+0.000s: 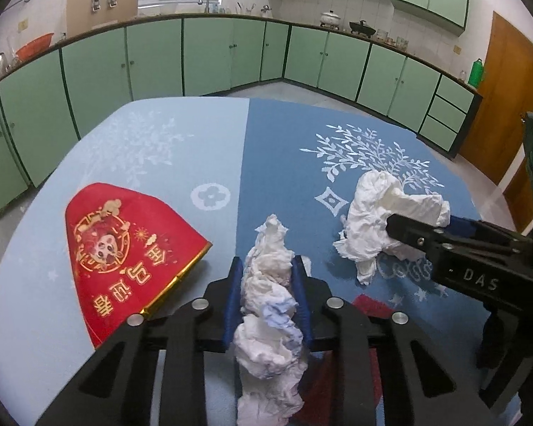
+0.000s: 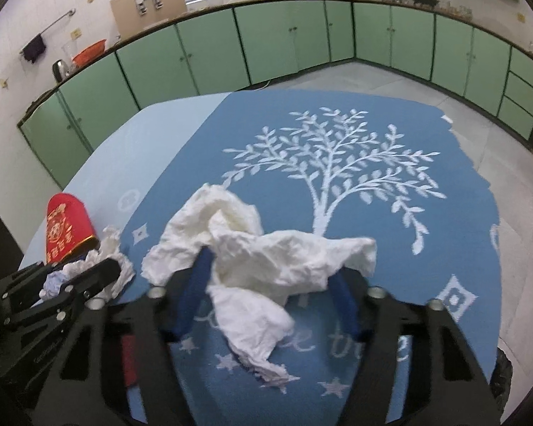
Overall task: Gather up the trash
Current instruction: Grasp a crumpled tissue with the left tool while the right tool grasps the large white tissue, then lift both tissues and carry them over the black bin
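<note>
My left gripper (image 1: 268, 272) is shut on a crumpled white tissue wad (image 1: 270, 305) that hangs between its blue pads above the table. My right gripper (image 2: 272, 269) is open, its blue fingers (image 2: 195, 284) straddling a larger crumpled white tissue (image 2: 263, 248) that lies on the blue tablecloth (image 2: 337, 135). In the left wrist view this larger tissue (image 1: 380, 220) lies to the right, with the right gripper (image 1: 408, 229) reaching into it. The left gripper (image 2: 89, 273) with its wad shows at the left of the right wrist view.
A red paper bag with gold print (image 1: 131, 248) lies on the light blue left part of the table (image 1: 152, 142). A red object (image 1: 371, 307) lies under the left gripper. Green cabinets (image 1: 209, 56) ring the room. The table's right edge (image 2: 486, 191) drops to the tiled floor.
</note>
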`<state>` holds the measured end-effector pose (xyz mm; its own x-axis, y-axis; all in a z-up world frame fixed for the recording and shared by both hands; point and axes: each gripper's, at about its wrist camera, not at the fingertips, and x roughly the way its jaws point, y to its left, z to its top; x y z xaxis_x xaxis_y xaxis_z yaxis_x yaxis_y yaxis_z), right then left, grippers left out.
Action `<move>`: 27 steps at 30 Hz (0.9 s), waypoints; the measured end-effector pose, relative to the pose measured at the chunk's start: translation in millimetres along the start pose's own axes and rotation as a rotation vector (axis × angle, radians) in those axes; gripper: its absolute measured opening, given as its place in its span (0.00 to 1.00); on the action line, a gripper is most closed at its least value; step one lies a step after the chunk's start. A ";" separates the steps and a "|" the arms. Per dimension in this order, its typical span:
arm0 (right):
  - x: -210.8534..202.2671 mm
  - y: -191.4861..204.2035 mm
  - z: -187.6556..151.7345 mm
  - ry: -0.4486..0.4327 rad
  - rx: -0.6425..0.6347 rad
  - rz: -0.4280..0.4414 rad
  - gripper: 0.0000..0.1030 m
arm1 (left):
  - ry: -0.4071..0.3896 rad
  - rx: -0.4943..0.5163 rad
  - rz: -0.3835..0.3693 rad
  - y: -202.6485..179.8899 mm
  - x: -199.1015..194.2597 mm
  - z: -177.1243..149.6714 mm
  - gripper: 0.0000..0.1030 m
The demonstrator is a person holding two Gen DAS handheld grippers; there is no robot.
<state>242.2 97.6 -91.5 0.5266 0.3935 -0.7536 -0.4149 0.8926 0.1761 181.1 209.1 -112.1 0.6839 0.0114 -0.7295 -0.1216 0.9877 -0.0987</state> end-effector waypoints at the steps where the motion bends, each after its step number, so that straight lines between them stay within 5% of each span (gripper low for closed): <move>1: 0.3 1.1 -0.6 0.004 -0.005 0.009 0.38 | -0.001 -0.001 0.001 0.3 0.0 0.4 0.25; 4: -1.9 6.6 -3.1 0.013 -0.029 0.052 0.18 | -0.011 0.002 0.006 -0.6 -2.1 0.9 0.24; 6: -7.7 8.9 -4.4 -0.004 -0.039 0.055 0.16 | -0.028 0.005 0.017 -1.8 -5.8 1.8 0.23; 27: -104.2 -9.4 -7.0 -0.168 0.007 0.012 0.15 | -0.200 0.047 -0.013 -39.9 -71.0 24.7 0.22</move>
<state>186.1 46.7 -19.1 0.6383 0.4349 -0.6352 -0.4173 0.8888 0.1892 155.1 172.8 -39.6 0.8151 0.0250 -0.5788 -0.0815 0.9941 -0.0719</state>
